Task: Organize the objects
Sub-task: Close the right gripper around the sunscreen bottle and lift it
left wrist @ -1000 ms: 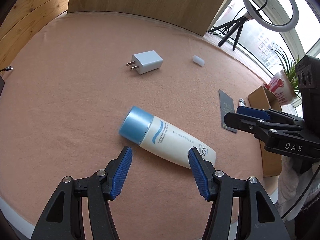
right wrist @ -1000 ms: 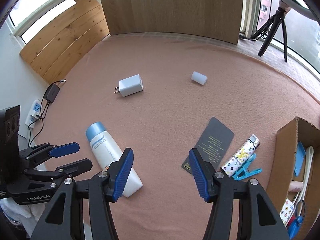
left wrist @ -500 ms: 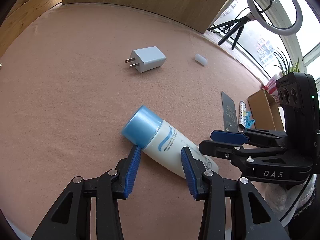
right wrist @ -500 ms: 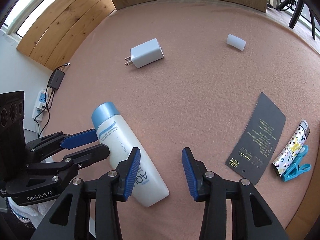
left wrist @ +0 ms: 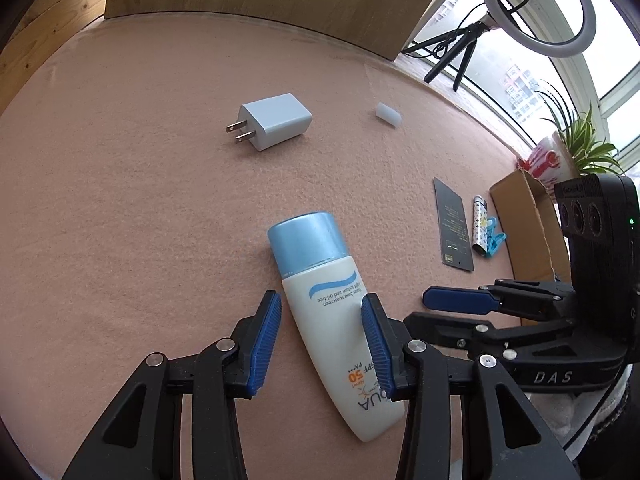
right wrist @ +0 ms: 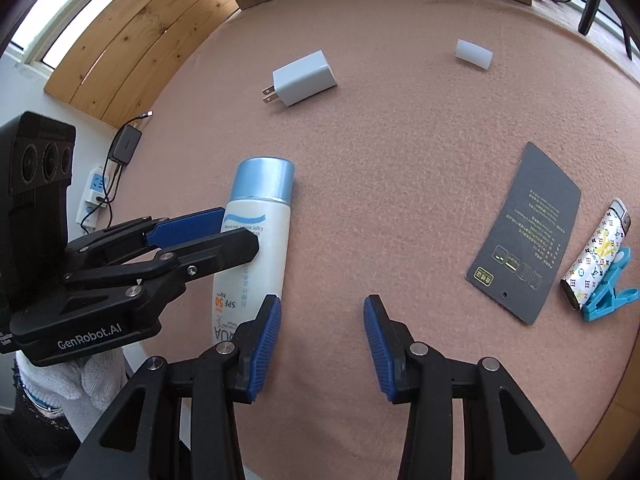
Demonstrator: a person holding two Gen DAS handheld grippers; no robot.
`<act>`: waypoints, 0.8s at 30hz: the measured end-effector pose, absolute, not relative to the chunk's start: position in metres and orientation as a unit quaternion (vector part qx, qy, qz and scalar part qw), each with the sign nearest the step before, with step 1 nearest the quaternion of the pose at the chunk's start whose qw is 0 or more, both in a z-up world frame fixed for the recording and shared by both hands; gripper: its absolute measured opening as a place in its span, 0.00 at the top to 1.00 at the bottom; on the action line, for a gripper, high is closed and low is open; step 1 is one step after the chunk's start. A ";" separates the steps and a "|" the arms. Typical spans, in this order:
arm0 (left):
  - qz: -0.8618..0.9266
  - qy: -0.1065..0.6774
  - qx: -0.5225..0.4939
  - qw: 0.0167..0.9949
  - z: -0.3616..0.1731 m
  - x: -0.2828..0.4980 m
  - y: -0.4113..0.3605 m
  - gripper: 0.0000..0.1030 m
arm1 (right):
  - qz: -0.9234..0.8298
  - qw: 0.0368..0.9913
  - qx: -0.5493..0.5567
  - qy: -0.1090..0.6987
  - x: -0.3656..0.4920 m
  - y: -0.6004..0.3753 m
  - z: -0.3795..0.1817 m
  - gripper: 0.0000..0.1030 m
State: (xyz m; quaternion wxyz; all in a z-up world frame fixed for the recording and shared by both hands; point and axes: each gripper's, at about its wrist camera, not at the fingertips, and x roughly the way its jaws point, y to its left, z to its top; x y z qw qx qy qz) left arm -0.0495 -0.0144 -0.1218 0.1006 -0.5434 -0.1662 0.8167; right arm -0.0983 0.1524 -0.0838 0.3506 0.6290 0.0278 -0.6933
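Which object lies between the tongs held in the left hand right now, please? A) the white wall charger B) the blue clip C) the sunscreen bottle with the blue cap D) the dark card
C: in the left wrist view the sunscreen bottle lies on the pink cloth between the blue pads of the left tongs, while the wall charger, dark card and blue clip lie farther off.

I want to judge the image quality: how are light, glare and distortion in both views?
Left wrist view: daylight blows out the window at upper right; the sunscreen bottle is sharp with a soft shadow. Right wrist view: even light, no glare on the dark card. Both: strong fisheye bending and dark corners.
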 end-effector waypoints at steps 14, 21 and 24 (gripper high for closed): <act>0.805 -0.166 -0.557 0.122 -0.130 -0.035 0.002 0.49 | -0.677 0.353 0.645 -0.036 -0.110 0.135 -0.088 0.55; 0.802 -0.172 -0.559 0.125 -0.136 -0.039 0.006 0.51 | -0.664 0.365 0.652 -0.042 -0.110 0.128 -0.093 0.55; 0.801 -0.173 -0.558 0.128 -0.136 -0.040 0.010 0.51 | -0.657 0.372 0.654 -0.046 -0.108 0.127 -0.097 0.55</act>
